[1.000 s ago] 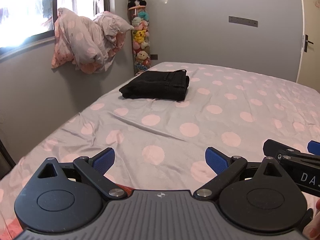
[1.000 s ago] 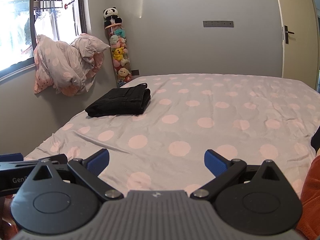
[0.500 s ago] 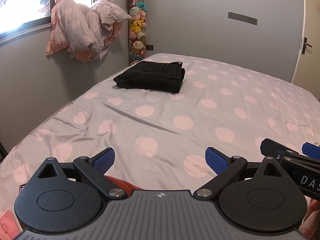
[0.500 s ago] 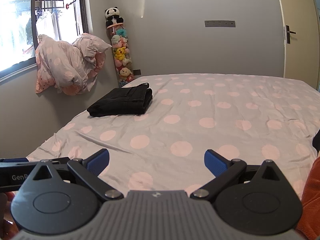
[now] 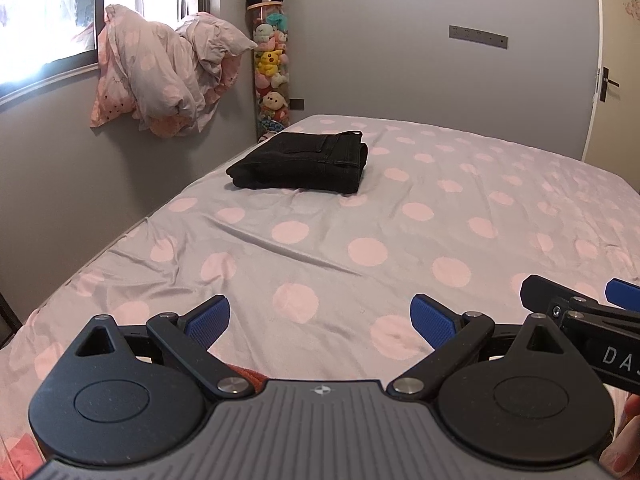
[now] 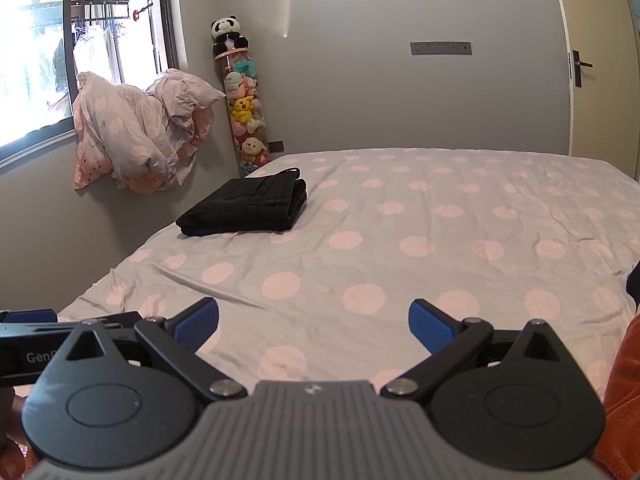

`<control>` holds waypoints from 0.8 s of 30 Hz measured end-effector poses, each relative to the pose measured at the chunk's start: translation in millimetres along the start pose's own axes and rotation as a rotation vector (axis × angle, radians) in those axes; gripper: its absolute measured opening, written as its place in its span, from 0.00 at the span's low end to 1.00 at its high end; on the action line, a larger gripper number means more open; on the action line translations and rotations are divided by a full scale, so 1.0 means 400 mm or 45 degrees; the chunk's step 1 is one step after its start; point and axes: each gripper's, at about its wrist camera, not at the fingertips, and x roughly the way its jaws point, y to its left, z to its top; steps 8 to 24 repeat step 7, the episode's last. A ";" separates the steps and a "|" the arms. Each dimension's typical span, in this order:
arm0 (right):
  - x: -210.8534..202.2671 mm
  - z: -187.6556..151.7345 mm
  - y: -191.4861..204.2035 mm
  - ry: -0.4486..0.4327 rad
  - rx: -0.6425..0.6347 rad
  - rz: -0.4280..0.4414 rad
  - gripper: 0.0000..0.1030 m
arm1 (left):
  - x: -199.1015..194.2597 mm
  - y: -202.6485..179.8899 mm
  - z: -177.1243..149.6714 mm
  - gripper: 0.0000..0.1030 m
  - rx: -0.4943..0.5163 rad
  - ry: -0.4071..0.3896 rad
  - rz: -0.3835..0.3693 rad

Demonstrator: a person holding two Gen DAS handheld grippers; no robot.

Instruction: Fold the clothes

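Note:
A folded black pair of jeans [image 5: 300,162] lies at the far left of the bed [image 5: 400,240]; it also shows in the right wrist view [image 6: 244,208]. My left gripper [image 5: 320,320] is open and empty, low over the bed's near edge. My right gripper [image 6: 314,320] is open and empty beside it; its tip shows at the right of the left wrist view [image 5: 576,304]. A strip of orange cloth [image 5: 250,376] peeks from under the left gripper, and orange cloth [image 6: 624,392] fills the right edge of the right wrist view.
The bed has a grey sheet with pink dots. A bundle of bedding [image 5: 168,80] hangs below the window on the left wall. A tall tube of plush toys [image 5: 272,68] stands in the far corner. A door [image 6: 592,60] is at the right.
Both grippers have shifted slightly and the views have tilted a bit. Both stay open and empty. The jeans have not moved.

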 end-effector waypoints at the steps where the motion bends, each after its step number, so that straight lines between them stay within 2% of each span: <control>1: -0.001 0.000 -0.001 0.000 0.001 0.000 0.99 | 0.000 -0.001 0.001 1.00 0.008 0.001 0.004; 24: -0.002 0.000 0.001 -0.004 0.005 0.001 0.99 | -0.002 -0.006 0.002 1.00 0.021 -0.010 0.009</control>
